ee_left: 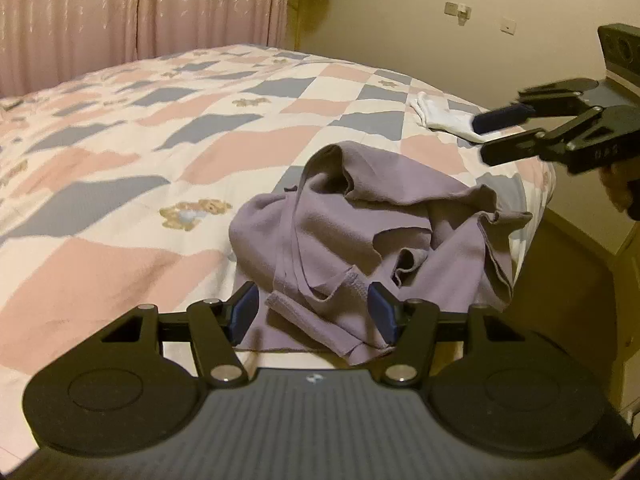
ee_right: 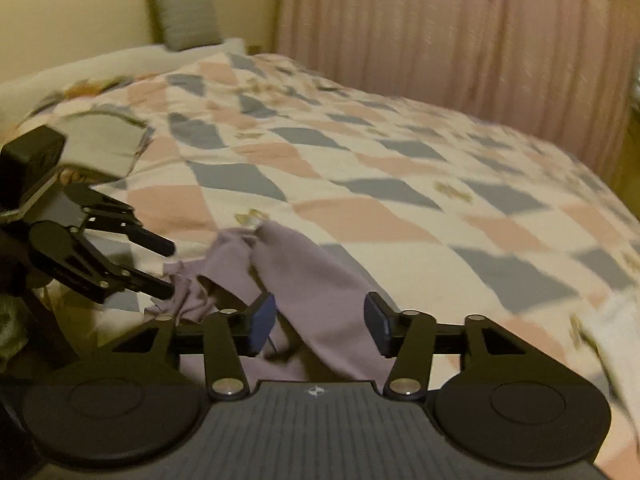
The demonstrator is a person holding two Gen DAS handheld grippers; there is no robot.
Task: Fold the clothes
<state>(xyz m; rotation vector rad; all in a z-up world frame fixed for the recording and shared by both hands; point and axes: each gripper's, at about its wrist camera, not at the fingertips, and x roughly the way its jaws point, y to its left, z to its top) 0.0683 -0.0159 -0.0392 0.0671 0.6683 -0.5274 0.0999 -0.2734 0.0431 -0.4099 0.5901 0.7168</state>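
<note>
A crumpled garment [ee_left: 372, 228] lay on the bed [ee_left: 168, 128] near its edge, between both grippers. A sock [ee_left: 440, 118] lay behind it. Curtains [ee_left: 140, 8] hung beyond the bed; a pillow [ee_right: 186, 16] stood at its head.

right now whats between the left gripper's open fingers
A rumpled part of the purple garment lies on the bed between the left gripper's open fingers, not yet pinched; the left wrist view shows it.
</note>
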